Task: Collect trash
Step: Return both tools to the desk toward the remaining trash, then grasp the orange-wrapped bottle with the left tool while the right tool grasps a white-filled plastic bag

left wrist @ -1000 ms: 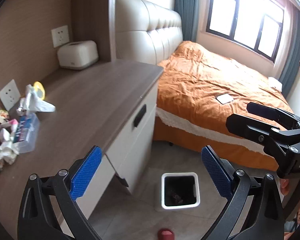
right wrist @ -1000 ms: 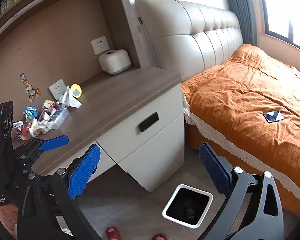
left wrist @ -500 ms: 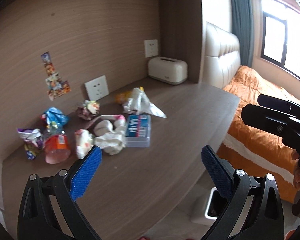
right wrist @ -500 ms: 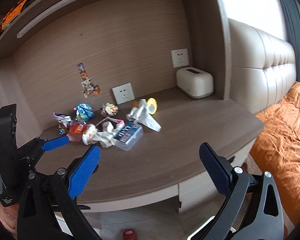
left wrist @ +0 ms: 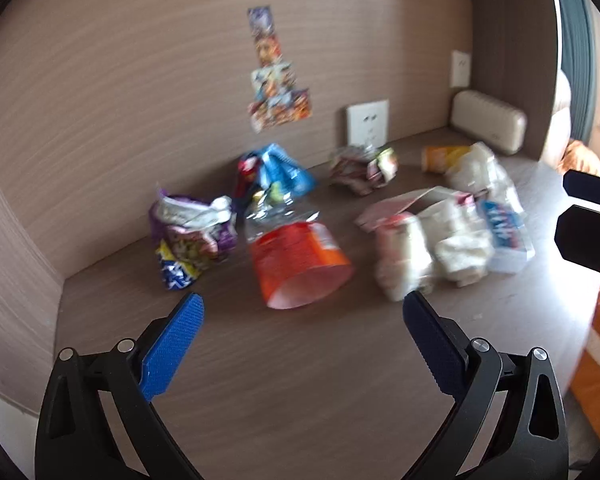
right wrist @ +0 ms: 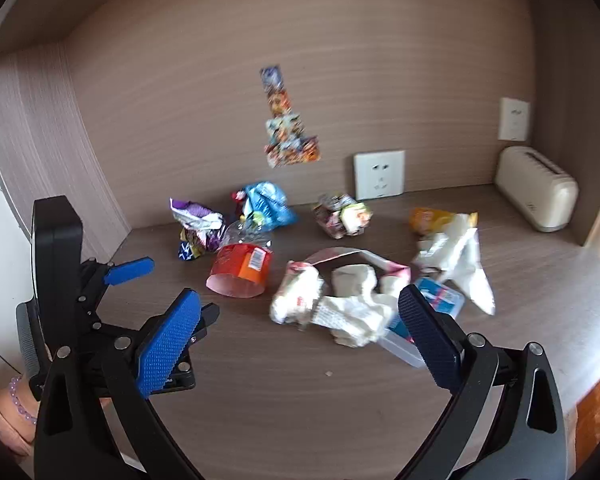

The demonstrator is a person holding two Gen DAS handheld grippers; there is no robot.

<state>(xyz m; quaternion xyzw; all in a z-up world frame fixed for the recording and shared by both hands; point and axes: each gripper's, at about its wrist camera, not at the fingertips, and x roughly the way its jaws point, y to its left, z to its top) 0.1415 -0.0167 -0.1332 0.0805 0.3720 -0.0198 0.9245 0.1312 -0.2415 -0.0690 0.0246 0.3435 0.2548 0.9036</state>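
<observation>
Trash lies along the back of a wooden desk (right wrist: 300, 392). A crushed clear bottle with an orange label (left wrist: 296, 256) (right wrist: 242, 268) is nearest my left gripper (left wrist: 302, 320), which hovers open just in front of it. A purple snack wrapper (left wrist: 188, 236) and a blue wrapper (left wrist: 276, 168) sit to the bottle's left and behind it. Crumpled white tissues (right wrist: 340, 304) and a clear box with a blue label (right wrist: 432, 312) lie just ahead of my right gripper (right wrist: 298, 320), which is open and holds nothing. The left wrist view is blurred.
A crumpled printed wrapper (right wrist: 342, 220), a yellow packet (right wrist: 428, 218) and a white plastic bag (right wrist: 460, 264) lie further right. A cream tissue box (right wrist: 536, 196) stands in the back right corner. Wall sockets (right wrist: 379, 174) and stickers (right wrist: 288, 136) are behind. A bracelet-wearing wrist (right wrist: 16, 396) shows at lower left.
Both views have swung from the floor bin and bed over to the desk, then moved in close to the trash pile. Both grippers stay open and empty.
</observation>
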